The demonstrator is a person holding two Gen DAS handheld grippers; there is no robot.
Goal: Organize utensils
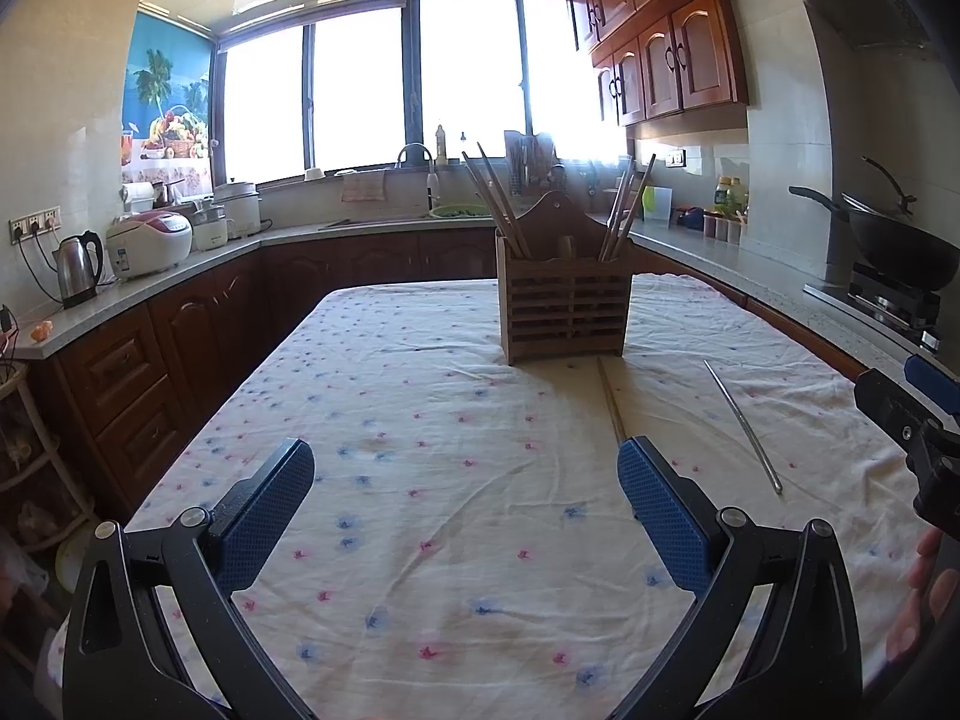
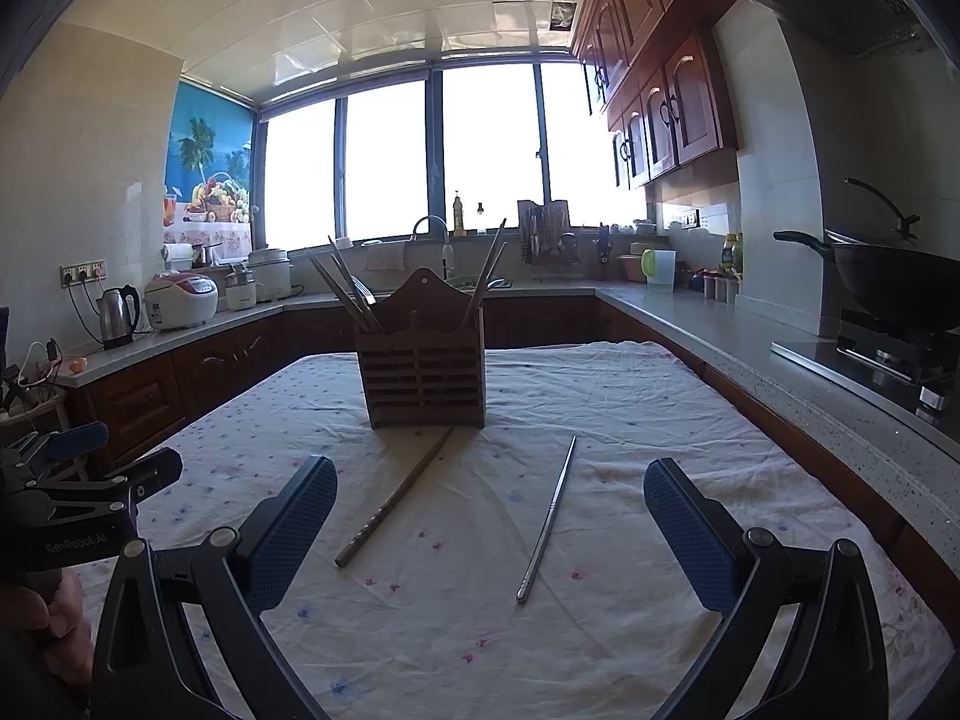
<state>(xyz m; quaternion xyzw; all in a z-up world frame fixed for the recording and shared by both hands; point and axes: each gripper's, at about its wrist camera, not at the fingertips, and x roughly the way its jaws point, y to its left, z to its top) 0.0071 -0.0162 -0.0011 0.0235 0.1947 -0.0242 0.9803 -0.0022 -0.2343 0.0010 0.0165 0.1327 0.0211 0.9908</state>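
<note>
A slatted wooden utensil holder [image 1: 564,309] [image 2: 423,372] stands on the table with several chopsticks leaning in its left and right compartments. A wooden chopstick [image 2: 396,498] [image 1: 609,399] and a metal chopstick [image 2: 549,519] [image 1: 744,426] lie on the cloth in front of it. My left gripper [image 1: 465,462] is open and empty, above the cloth left of both chopsticks. My right gripper [image 2: 489,480] is open and empty, with both loose chopsticks lying between its fingers and ahead of them.
The table has a floral cloth [image 1: 420,420]. Counters run around it with a kettle [image 1: 78,267], rice cookers [image 1: 150,243], a sink tap [image 1: 420,162] and a wok on the stove [image 2: 894,285]. The right gripper's body shows at the left view's right edge [image 1: 912,426].
</note>
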